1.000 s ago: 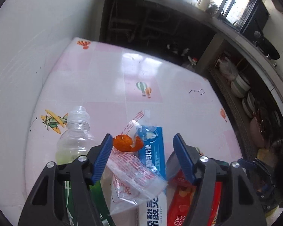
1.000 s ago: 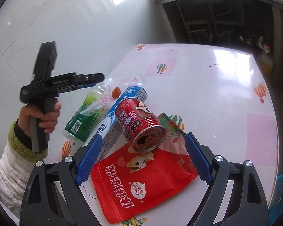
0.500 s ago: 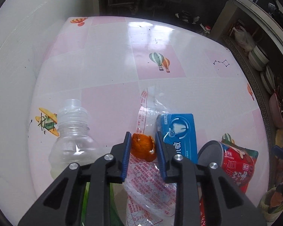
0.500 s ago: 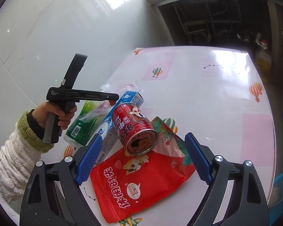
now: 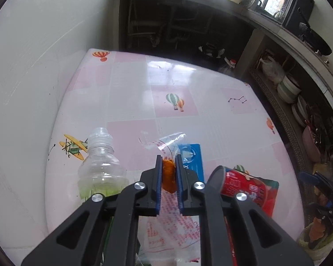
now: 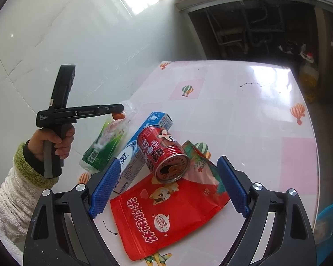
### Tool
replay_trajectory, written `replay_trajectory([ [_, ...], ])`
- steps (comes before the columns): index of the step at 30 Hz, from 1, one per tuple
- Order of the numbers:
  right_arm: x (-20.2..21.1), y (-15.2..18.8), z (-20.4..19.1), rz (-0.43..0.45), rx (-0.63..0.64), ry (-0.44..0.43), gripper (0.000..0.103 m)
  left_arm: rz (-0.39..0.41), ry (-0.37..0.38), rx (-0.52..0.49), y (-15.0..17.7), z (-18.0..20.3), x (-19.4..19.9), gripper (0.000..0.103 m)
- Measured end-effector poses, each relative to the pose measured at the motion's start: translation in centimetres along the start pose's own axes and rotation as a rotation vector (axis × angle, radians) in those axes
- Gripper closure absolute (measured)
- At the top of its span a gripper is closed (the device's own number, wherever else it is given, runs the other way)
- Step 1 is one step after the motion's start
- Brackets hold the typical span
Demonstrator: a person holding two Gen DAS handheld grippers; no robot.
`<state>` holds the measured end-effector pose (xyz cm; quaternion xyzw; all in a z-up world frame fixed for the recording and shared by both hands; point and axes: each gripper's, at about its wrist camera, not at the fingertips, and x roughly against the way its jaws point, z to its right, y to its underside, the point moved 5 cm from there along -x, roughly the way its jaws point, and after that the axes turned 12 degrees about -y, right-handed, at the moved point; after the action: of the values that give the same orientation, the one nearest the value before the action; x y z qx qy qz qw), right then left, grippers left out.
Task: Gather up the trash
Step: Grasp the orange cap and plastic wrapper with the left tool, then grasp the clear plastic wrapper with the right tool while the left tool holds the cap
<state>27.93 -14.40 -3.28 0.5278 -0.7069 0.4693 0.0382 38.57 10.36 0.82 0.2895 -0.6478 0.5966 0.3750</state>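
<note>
On the pink checked table (image 5: 166,77) lies a heap of trash: a clear green-labelled bottle (image 5: 101,170), a blue toothpaste box (image 5: 192,158), a red can (image 6: 164,155) on its side, a red snack pouch (image 6: 166,212) and a clear printed wrapper (image 5: 173,226). My left gripper (image 5: 168,157) is closing its jaws on a piece of orange peel (image 5: 168,174), and the pads press on it. The right wrist view shows the peel (image 6: 119,115) held clear above the bottle (image 6: 104,148). My right gripper (image 6: 168,160) hovers open over the can and pouch, holding nothing.
A white tiled wall runs along the table's left side. Dark open cabinets and shelves of dishes (image 5: 288,88) stand beyond the far and right edges. A blue bin (image 6: 330,221) sits low at the right, and an oil bottle (image 6: 308,79) stands on the floor.
The left gripper closed from wide open onto the orange peel and lifted it off the clear wrapper. The right gripper stayed where it was, still open.
</note>
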Motion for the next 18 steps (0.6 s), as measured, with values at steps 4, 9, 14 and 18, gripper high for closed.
replay_trajectory([
  [4, 1.6, 0.3, -0.2, 0.025, -0.006, 0.009, 0.019, 0.069, 0.089, 0.012, 1.1, 1.9, 4.6, 0.093],
  [9, 5.3, 1.9, -0.2, 0.047, -0.025, 0.014, 0.019, 0.119, 0.292, 0.021, 3.3, 6.8, 9.9, 0.093],
  [14, 9.9, 4.7, -0.4, 0.065, -0.032, 0.036, 0.019, 0.123, 0.504, 0.012, 5.5, 13.3, 13.4, 0.093],
  [18, 13.1, 7.1, 0.3, 0.083, -0.066, 0.083, 0.019, 0.145, 0.503, -0.010, 7.9, 16.9, 14.0, 0.093],
])
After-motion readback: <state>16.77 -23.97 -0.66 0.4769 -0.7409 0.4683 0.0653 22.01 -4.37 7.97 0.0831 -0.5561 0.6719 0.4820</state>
